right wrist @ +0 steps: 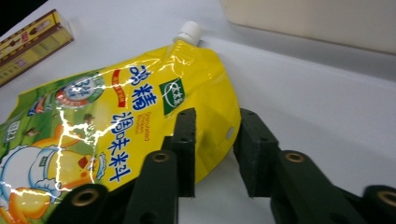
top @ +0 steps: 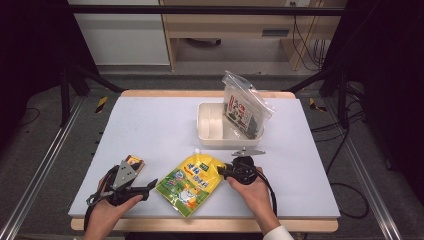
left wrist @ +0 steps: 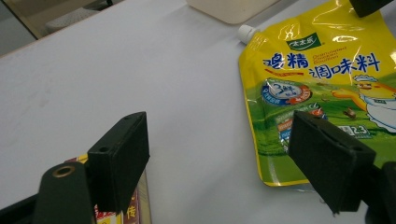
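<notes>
The pale grey surface (top: 150, 130) is stretching wide across the high view, and toward its far side the white tub (top: 212, 131) is sitting with a clear zip bag (top: 245, 107) leaning up out of its right end. Nearer the person, the yellow seasoning pouch (top: 192, 183) is lying flat, its white cap (top: 197, 150) pointing at the tub.

The right gripper (right wrist: 212, 154) is coming in at the pouch's upper right corner. Its fingers (right wrist: 254, 149) are standing narrowly apart with the pouch's edge running between them: one finger is lying over the printed face, the other is sitting just off the edge on the bare surface. A gap is showing beside the outer finger, so the pads are not pressing on the pouch.

Over on the left, the left gripper (left wrist: 219, 158) is hanging low above the surface, its fingers (left wrist: 121, 158) spread wide with nothing between them. The pouch is lying just beside its right finger, and a small red and yellow box (top: 135, 162) is lying under its left finger.
</notes>
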Demonstrator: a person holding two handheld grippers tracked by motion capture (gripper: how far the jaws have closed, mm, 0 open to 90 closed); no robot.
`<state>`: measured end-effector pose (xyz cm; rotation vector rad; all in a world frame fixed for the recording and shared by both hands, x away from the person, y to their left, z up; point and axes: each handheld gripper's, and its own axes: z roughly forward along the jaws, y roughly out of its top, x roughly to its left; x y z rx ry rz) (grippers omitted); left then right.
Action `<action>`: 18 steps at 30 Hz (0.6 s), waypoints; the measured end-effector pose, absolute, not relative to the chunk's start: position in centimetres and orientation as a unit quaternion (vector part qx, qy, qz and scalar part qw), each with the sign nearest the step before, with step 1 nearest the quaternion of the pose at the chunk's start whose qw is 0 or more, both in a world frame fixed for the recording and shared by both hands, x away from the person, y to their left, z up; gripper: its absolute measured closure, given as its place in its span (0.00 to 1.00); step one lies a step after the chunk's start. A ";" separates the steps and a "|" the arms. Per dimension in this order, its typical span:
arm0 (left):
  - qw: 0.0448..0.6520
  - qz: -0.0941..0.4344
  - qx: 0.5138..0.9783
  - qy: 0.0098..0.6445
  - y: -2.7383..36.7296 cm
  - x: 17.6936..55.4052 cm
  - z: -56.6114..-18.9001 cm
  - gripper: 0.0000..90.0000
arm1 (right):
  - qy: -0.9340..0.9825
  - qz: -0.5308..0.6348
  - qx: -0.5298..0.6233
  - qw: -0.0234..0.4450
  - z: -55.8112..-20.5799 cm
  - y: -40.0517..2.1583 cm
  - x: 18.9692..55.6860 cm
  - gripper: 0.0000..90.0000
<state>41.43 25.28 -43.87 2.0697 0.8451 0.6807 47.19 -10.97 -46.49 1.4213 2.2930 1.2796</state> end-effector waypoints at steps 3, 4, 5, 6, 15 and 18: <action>0.391 0.268 0.815 0.333 25.3 41.5 -43.9 0.23 | 0.766 0.425 0.476 0.079 -46.5 -11.0 47.5 0.90; 0.391 0.268 0.815 0.333 25.3 41.5 -43.9 0.23 | 0.767 0.423 0.475 0.080 -46.4 -11.0 47.6 0.94; 0.392 0.266 0.815 0.333 25.3 41.5 -43.9 0.23 | 0.767 0.425 0.474 0.079 -46.4 -11.0 47.6 0.96; 0.393 0.265 0.815 0.333 25.4 41.4 -43.9 0.23 | 0.769 0.425 0.470 0.080 -46.3 -11.0 47.6 0.97; 0.398 0.260 0.811 0.340 25.7 41.1 -43.8 0.23 | 0.779 0.447 0.430 0.095 -43.3 -11.6 47.7 1.00; 0.398 0.253 0.814 0.338 25.9 41.1 -43.7 0.23 | 0.788 0.447 0.411 0.105 -41.7 -11.9 48.0 1.00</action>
